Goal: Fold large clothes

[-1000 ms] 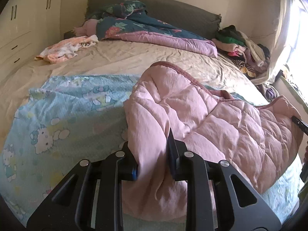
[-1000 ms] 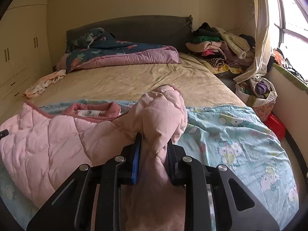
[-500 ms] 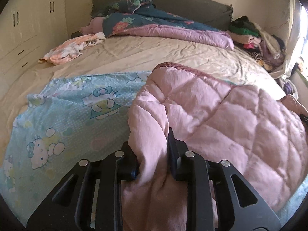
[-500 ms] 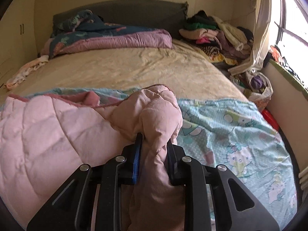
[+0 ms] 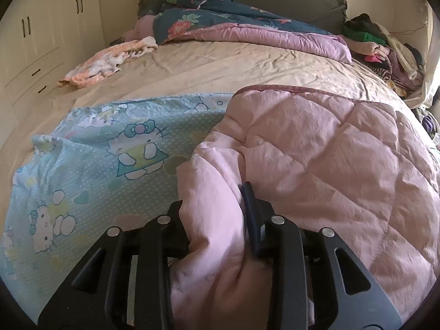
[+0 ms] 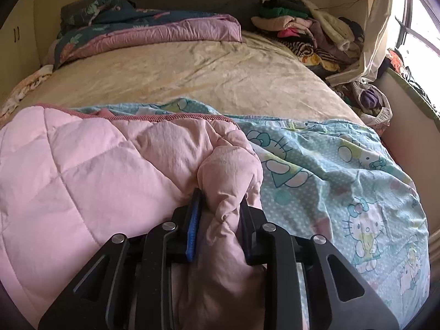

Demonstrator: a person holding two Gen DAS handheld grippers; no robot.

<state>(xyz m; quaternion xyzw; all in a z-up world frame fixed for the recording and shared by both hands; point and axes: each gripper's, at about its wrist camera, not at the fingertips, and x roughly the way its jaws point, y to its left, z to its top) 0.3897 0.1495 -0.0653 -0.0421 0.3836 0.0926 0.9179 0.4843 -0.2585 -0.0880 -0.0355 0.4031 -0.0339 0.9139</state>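
A large pink quilted jacket (image 5: pixel 324 154) lies across a light blue cartoon-print sheet (image 5: pixel 115 159) at the near end of the bed. My left gripper (image 5: pixel 214 209) is shut on a bunched fold at the jacket's left side. In the right wrist view the same jacket (image 6: pixel 82 176) spreads to the left, and my right gripper (image 6: pixel 220 206) is shut on a bunched fold at its right side. The jacket's darker pink trimmed edge (image 6: pixel 170 117) lies flat along the far side. The blue sheet (image 6: pixel 343 165) shows to the right.
Beige bed sheet (image 5: pixel 233 66) beyond. A floral and purple duvet (image 5: pixel 247 27) lies by the grey headboard. A pink-white garment (image 5: pixel 110 60) sits far left. A clothes pile (image 6: pixel 308 27) sits far right, with a basket (image 6: pixel 374 101) beside the bed. White cupboards (image 5: pixel 41 41) stand on the left.
Both grippers moved forward and down with the jacket. The jacket's raised hump has been laid flatter over the sheet and its collar with the label is now covered.
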